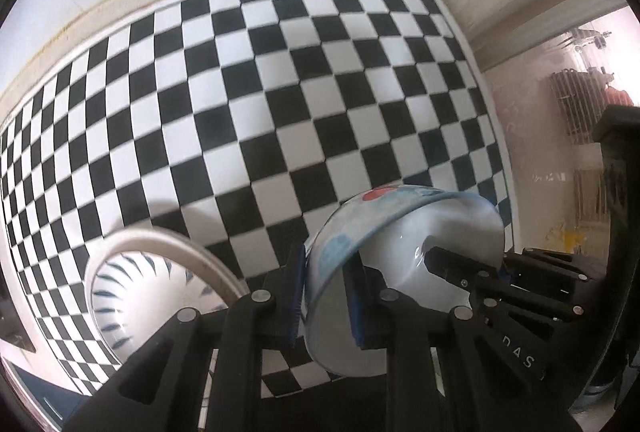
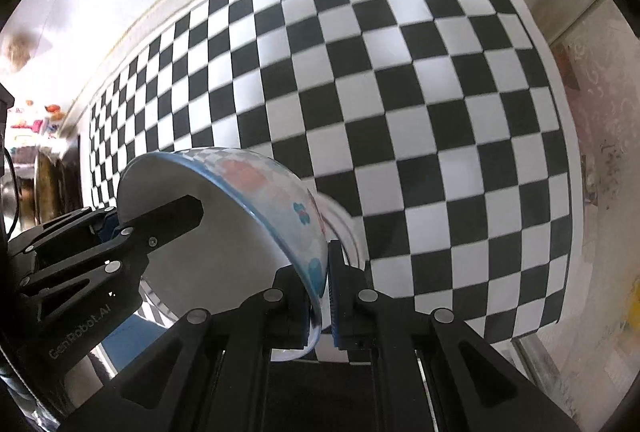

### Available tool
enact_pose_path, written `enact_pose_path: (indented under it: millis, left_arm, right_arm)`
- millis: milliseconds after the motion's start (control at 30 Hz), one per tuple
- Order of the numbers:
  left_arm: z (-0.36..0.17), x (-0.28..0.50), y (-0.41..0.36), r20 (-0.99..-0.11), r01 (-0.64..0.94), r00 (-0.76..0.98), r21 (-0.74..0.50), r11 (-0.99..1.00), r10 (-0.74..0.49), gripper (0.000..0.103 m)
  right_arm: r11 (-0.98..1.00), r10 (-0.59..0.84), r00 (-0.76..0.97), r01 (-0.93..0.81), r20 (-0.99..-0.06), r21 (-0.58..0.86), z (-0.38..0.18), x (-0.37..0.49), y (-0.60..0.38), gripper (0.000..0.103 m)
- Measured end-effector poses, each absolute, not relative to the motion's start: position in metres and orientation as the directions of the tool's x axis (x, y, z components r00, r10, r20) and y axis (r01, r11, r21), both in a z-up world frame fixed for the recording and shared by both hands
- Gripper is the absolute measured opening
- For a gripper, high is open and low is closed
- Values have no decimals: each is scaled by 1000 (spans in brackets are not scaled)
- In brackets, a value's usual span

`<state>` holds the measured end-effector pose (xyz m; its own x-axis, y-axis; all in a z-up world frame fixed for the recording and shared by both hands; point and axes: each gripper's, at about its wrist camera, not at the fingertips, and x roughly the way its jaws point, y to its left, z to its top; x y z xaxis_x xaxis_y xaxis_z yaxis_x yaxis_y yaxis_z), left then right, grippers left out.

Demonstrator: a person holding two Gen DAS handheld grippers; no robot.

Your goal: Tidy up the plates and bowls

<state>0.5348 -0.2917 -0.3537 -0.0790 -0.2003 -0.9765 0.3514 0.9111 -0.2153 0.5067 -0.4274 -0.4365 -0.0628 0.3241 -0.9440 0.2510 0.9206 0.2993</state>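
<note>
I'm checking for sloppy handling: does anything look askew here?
The floral bowl is tipped on edge, off the checkered mat, pinched at opposite rims by left gripper and right gripper.

Flowered bowl [image 1: 404,272] held tilted on edge, aloft.
Blue-rimmed, white inside; striped bowl [image 1: 140,296] low beside it over the checkered cloth [image 1: 280,92].

The striped bowl [image 1: 132,296] sits partly hidden behind the left claw [image 1: 326,296].
</note>
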Motion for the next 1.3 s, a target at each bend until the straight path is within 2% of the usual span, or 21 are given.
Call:
enact_pose_path:
  millis: [667,1000,1300]
  left_arm:
    - [-385,511,-282,-977,332,-123,-206,920,-175,16]
    - [-383,510,-279,-978,323,-113,-201,925,-174,16]
    - [-382,507,-277,-980,325,-105,-196,925,-171,16]
  right_arm:
    - [972,172,-121,182,-978,148,-460,499,-397,11]
    - [976,143,-120,179,-982,121,-455,501,-393,11]
    - [961,195,-100,218,-976,170,-450,495,-406,14]
